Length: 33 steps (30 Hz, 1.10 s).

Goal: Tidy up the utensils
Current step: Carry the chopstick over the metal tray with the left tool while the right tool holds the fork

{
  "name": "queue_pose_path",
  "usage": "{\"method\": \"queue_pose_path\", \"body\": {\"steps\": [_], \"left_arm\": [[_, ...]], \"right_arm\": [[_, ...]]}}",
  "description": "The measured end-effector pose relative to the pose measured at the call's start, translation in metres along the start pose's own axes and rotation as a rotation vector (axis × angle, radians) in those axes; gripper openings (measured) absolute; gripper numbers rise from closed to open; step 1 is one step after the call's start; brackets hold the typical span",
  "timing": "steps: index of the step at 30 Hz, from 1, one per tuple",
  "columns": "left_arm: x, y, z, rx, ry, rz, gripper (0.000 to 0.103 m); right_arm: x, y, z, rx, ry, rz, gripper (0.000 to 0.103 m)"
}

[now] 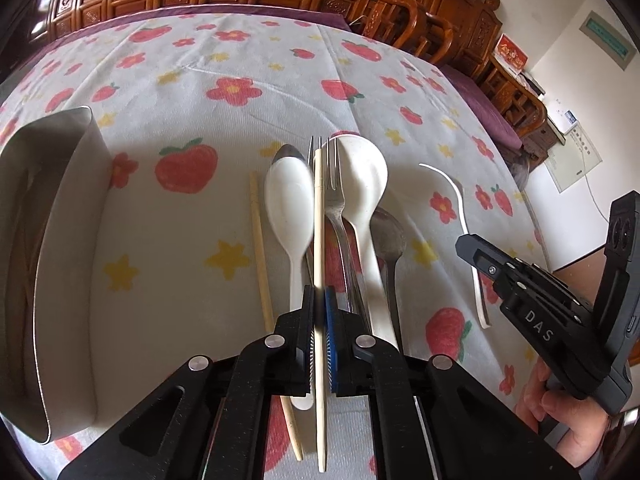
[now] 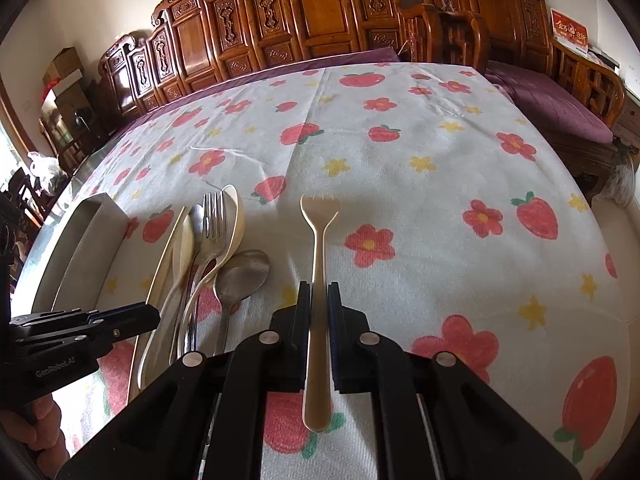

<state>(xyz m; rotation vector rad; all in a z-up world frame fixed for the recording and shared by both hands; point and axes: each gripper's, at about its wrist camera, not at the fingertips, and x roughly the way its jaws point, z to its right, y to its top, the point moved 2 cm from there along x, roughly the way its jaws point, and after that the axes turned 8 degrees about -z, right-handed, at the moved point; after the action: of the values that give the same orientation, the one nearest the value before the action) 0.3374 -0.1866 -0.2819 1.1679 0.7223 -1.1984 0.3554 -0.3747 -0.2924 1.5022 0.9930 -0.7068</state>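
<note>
Desk [image 2: 420, 208] under a white cloth printed with strawberries and flowers. On it, a metal tray [image 1: 68, 216] at the left edge, beside it one chopstick [image 1: 260, 256], white spoons [image 1: 290, 204], a steel fork [image 2: 214, 228] and steel spoon [image 2: 240, 272] bunched together.

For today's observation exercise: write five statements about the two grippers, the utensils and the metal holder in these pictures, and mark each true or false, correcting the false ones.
1. The left gripper is shut on a chopstick. True.
2. The right gripper holds a metal spoon. False: it holds a cream plastic fork; the metal spoon lies on the tablecloth.
3. The metal holder stands left of the utensil pile. True.
4. A second chopstick lies on the cloth. True.
5. The metal fork is already in the holder. False: it lies in the pile with the white spoons.
</note>
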Motion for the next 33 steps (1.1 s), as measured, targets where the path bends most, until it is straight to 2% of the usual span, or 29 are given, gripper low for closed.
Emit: {"method": "queue_pose_path", "body": {"steps": [15,33], "left_arm": [[-0.048,-0.003,0.017,0.092,-0.012,0.090,0.004],[-0.106,0.003,-0.024,0.073,0.035,0.174,0.004]], "right_arm": [[-0.018,-0.001,-0.023,-0.053,0.020,0.041,0.010],[-0.044,-0.012,-0.069,-0.151,0.082,0.093,0.010]]}}
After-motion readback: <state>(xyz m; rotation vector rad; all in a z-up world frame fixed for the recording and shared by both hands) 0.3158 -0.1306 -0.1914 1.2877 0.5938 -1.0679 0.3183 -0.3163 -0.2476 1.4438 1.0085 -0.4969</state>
